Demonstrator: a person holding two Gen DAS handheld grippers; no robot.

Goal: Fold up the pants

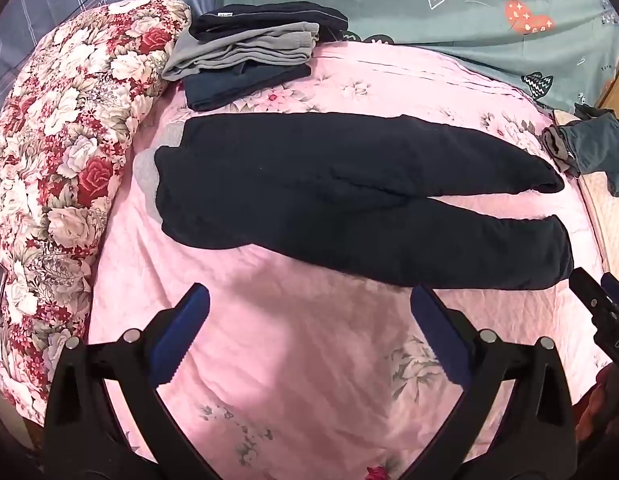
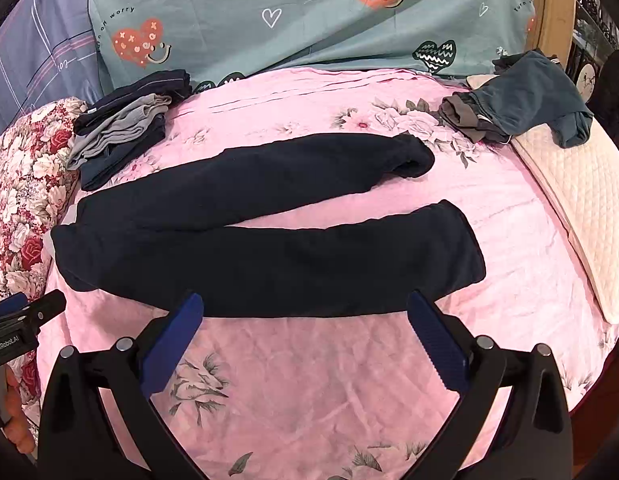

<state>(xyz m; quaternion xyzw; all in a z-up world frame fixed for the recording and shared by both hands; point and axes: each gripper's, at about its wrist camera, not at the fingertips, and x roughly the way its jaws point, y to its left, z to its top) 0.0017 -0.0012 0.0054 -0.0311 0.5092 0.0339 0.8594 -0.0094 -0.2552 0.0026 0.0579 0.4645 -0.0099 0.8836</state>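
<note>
while spread flat, fleecy black pants (image 1: 309, 196), wrinkled pink sheet (image 1: 309, 360)

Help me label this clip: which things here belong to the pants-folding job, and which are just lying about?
In the job:
dark pants, spread flat
left gripper, open
right gripper, open
pink bedsheet

Lying about:
stack of folded clothes
loose clothes pile
floral quilt
teal heart-print bedding

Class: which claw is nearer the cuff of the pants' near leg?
Right. The right claw hovers beside that near leg's cuff; the left claw hovers nearer the waistband.
</note>
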